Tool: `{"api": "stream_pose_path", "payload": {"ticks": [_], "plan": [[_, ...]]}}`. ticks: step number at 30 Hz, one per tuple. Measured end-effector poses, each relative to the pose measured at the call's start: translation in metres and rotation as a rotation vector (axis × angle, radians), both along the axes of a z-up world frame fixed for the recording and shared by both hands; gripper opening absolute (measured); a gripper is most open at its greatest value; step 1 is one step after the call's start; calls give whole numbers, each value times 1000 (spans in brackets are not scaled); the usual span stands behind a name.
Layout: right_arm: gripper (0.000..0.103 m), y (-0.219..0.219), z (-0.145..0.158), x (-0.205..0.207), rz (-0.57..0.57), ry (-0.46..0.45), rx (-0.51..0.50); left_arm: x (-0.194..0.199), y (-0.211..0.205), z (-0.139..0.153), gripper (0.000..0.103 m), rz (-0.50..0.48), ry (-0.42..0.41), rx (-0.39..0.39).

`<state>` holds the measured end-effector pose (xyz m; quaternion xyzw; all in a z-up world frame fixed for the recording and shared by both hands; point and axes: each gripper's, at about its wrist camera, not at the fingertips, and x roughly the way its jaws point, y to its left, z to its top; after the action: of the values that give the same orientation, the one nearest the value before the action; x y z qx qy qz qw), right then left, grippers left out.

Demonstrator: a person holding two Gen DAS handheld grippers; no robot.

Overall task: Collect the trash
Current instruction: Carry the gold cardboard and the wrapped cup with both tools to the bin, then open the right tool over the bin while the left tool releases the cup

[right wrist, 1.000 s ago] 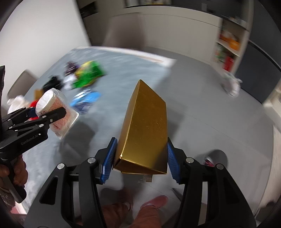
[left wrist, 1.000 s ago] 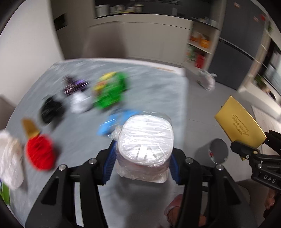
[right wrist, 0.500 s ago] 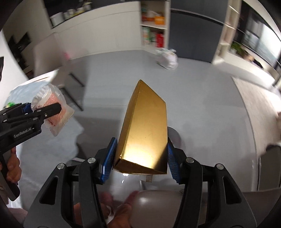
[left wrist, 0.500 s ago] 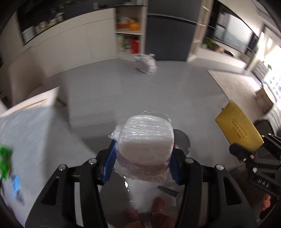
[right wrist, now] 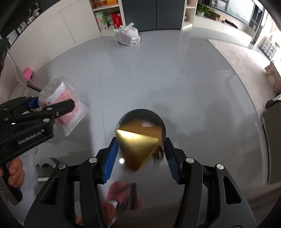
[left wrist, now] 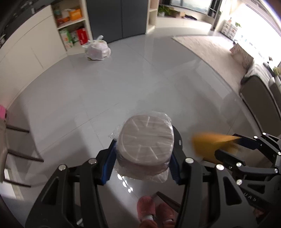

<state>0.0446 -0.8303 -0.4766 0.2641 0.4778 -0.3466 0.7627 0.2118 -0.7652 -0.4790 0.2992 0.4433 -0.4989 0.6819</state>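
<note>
My left gripper (left wrist: 143, 152) is shut on a plastic-wrapped cup (left wrist: 145, 138) with a white lid; it also shows in the right wrist view (right wrist: 58, 98), held over the floor at the left. My right gripper (right wrist: 139, 156) is open, its jaws apart. The gold box (right wrist: 138, 140) is blurred and tipping between the blue pads, falling toward the round grey trash bin (right wrist: 162, 126) below it. In the left wrist view the gold box (left wrist: 209, 145) shows blurred at the right gripper's tips.
A tied white plastic bag (right wrist: 127, 36) lies on the grey tile floor near open shelves (right wrist: 107, 14). A rug (left wrist: 210, 50) and sofa (left wrist: 260, 94) are at the right. Chair legs (left wrist: 19, 145) stand at the left. Pink slippers (left wrist: 149, 212) are below.
Both grippers swung away from the table to over the floor and the bin. My right gripper opened and the gold box tipped down out of its grip.
</note>
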Motion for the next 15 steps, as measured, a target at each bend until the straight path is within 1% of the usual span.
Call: {"api": "stream_pose_path", "payload": {"ticks": [3,5,7,8,13,15], "plan": [[52,-20,-38,9,-9,3,12,4,-22,-35,53,-31,-3,25],[52,-28,-54,11,-17,2,20,8,-33,-56,53,-43,-1,46],[52,-39,-69,11,-31,0,32,12,-44,-66,53,-52,2,60],[52,-40,-72,9,-36,0,35,12,-48,-73,53,-57,6,67],[52,-52,-79,2,-65,7,62,8,-61,-90,54,-75,31,87],[52,-54,-80,1,-71,17,67,4,-67,-94,57,-86,39,88]]}}
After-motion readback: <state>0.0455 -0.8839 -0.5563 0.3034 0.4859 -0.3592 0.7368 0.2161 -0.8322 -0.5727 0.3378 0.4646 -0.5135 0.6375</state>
